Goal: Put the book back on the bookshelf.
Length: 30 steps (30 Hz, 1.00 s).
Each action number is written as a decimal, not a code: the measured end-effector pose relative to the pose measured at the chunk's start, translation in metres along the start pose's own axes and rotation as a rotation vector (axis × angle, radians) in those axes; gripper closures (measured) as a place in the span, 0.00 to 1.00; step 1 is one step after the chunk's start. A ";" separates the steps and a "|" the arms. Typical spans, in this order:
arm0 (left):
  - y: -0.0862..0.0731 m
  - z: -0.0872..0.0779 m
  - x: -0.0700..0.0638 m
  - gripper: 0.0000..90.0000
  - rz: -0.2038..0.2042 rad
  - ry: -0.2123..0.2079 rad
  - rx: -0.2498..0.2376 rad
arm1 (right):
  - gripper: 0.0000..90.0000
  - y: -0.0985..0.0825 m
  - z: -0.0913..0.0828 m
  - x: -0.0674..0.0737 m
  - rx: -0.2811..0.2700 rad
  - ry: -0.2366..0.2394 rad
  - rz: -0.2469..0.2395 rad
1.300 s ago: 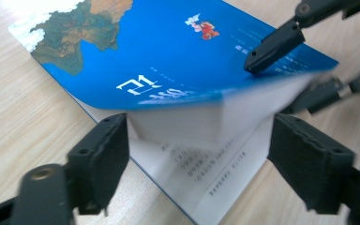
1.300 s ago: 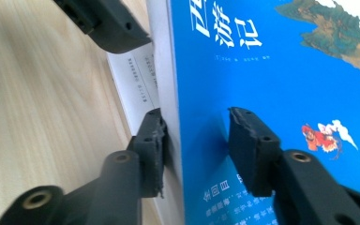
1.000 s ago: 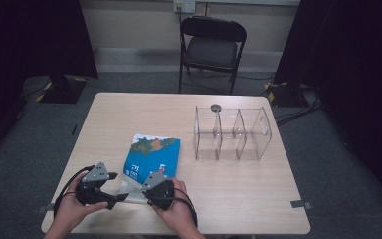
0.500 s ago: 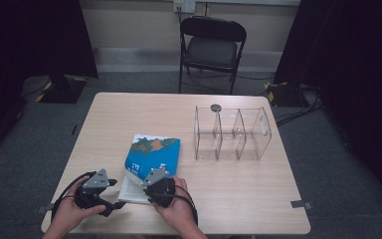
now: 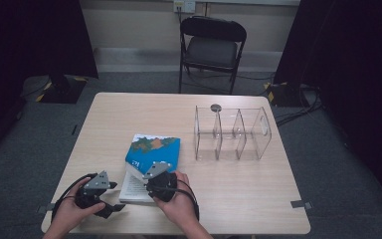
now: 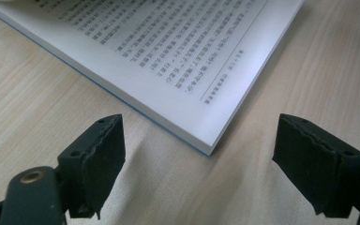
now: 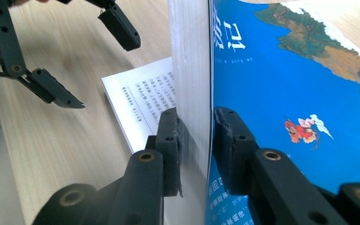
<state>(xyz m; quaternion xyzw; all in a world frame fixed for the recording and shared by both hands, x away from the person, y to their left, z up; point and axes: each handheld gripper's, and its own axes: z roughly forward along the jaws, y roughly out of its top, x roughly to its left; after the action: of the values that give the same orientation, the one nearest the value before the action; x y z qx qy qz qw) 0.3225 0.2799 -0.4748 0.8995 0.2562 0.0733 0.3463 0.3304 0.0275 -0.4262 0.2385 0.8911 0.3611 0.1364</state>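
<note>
1. The book (image 5: 151, 154) lies near the front edge of the table (image 5: 238, 199), half open: its blue cover and a thick wad of pages stand lifted off the printed page below, probably so it can be opened or turned.
2. The right gripper (image 7: 197, 140) pinches that wad and cover, its jaws having just closed on it.
3. The left gripper (image 6: 199, 159) waits spread (holding nothing) at the corner of the lower pages.
4. The clear divided organizer (image 5: 231, 133) stands well apart
</note>
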 end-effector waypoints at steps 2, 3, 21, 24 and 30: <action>-0.001 0.000 0.000 0.19 -0.001 -0.003 -0.012 | 0.81 0.002 -0.002 -0.001 0.002 -0.003 -0.001; -0.001 0.000 0.001 0.19 0.001 -0.004 -0.016 | 0.81 0.003 -0.003 -0.001 0.004 -0.008 0.003; -0.015 0.003 0.009 0.20 -0.010 0.057 -0.050 | 0.83 0.024 -0.015 -0.012 -0.004 -0.002 0.046; -0.017 0.005 0.009 0.20 -0.003 0.052 -0.049 | 0.83 0.028 -0.017 -0.013 0.005 -0.010 0.041; -0.017 0.008 0.008 0.20 0.018 0.052 -0.026 | 0.83 0.030 -0.018 -0.015 0.008 -0.010 0.060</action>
<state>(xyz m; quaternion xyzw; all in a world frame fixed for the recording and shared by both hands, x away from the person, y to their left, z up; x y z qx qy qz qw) 0.3252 0.2903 -0.4929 0.8949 0.2559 0.1033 0.3506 0.3450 0.0280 -0.3915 0.2674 0.8843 0.3604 0.1291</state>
